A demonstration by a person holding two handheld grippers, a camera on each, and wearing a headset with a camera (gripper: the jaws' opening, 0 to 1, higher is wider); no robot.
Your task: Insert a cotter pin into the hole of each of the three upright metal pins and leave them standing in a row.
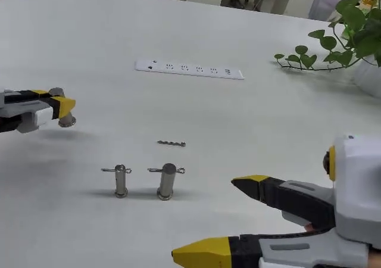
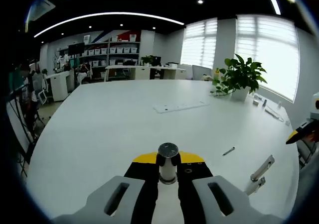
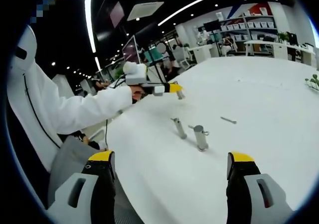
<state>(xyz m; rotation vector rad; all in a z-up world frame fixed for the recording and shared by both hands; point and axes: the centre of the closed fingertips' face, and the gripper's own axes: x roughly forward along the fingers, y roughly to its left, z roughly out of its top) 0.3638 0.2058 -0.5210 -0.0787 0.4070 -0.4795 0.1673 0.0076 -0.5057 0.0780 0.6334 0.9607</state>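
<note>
White table (image 1: 268,119) broad, far edge distant; left tool (image 1: 65,106) clamps metal pin (image 2: 168,162); right tool (image 1: 205,218) gaping.

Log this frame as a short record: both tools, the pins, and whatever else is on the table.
left tool: shut on an upright metal pin, left of the other pins
right tool: open, holding nothing
left standing pin: upright, cotter pin through its top
right standing pin: upright, cotter pin through its top
loose cotter pin: flat on the table, behind the two standing pins
power strip: farther back
plant: far right corner
progress: two of three pins fitted
</note>
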